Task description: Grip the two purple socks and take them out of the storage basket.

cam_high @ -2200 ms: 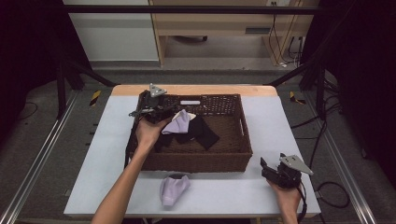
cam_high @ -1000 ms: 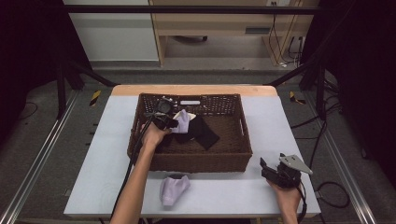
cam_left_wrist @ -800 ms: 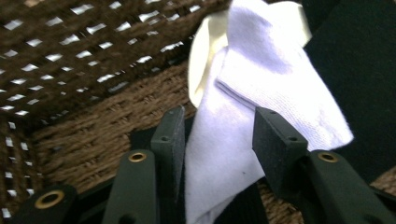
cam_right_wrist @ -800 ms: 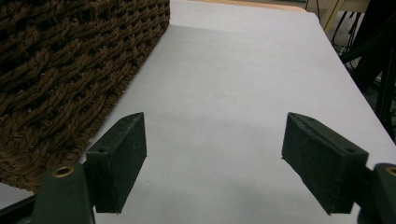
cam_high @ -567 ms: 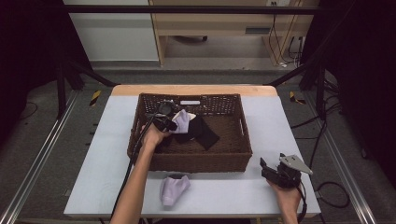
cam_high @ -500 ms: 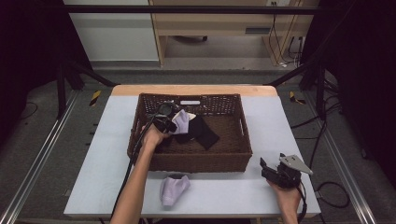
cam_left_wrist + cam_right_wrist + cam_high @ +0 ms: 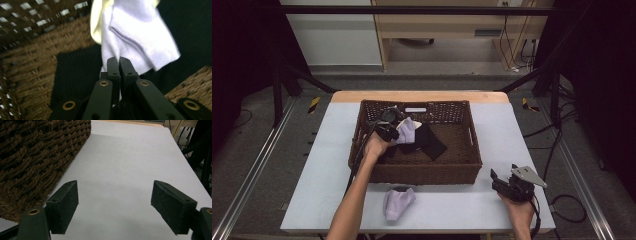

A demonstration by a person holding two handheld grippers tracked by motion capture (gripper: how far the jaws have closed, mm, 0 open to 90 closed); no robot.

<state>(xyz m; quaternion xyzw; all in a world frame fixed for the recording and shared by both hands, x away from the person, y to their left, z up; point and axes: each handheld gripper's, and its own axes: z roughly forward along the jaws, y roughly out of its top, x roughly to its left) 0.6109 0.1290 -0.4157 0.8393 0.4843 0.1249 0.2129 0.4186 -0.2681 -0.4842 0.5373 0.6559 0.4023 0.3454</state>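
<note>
Black grippers with brass-ringed screws on flat black fingers [image 7: 65, 205]; black cables trail; forearms bare.

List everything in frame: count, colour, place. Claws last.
Table: 1, pale grey top.
Basket: 1, brown wicker, middle of the table.
Lavender sock: 1, in the basket at its left, pinched at its edge.
Cream cloth: 1, behind the lavender sock; what it is I cannot tell.
Black garments: count unclear, on the basket floor.
Second lavender sock: 1, on the table in front of the basket.
Left claw: 1, black, in the basket, shut on the lavender sock.
Right claw: 1, black, open over the table right of the basket, nothing between the jaws.
</note>
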